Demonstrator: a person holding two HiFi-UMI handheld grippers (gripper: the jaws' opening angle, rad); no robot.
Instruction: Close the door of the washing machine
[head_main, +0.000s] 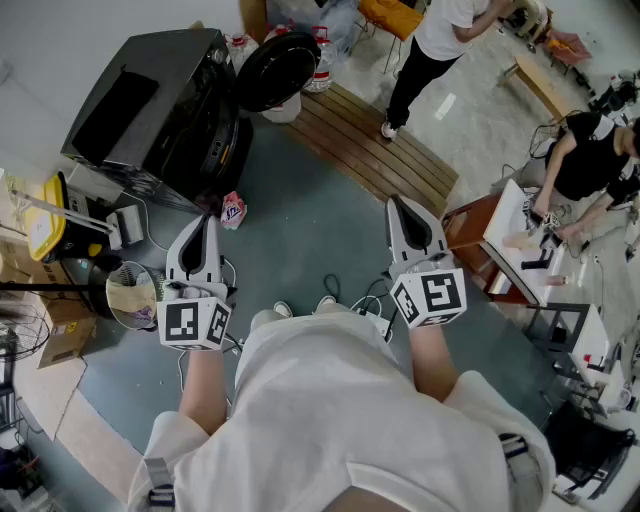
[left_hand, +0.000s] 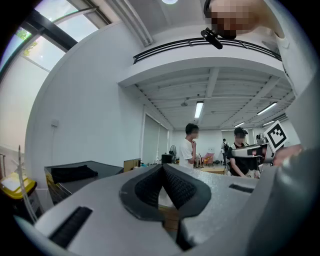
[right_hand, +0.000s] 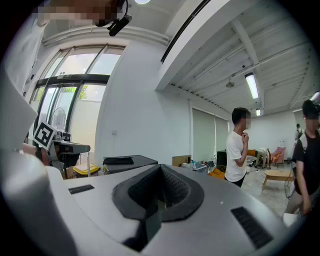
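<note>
Grey floor (head_main: 320, 240) stretches to the washing machine (head_main: 160, 110), its door (head_main: 278, 68) open. Left gripper (head_main: 206, 222) and right gripper (head_main: 398, 206) hover, jaws pressed together, empty.

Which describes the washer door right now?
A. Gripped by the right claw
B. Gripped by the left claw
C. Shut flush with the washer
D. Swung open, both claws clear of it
D: in the head view the door stands swung out from the washer, while the left claw and right claw are shut, empty and well short of it.
</note>
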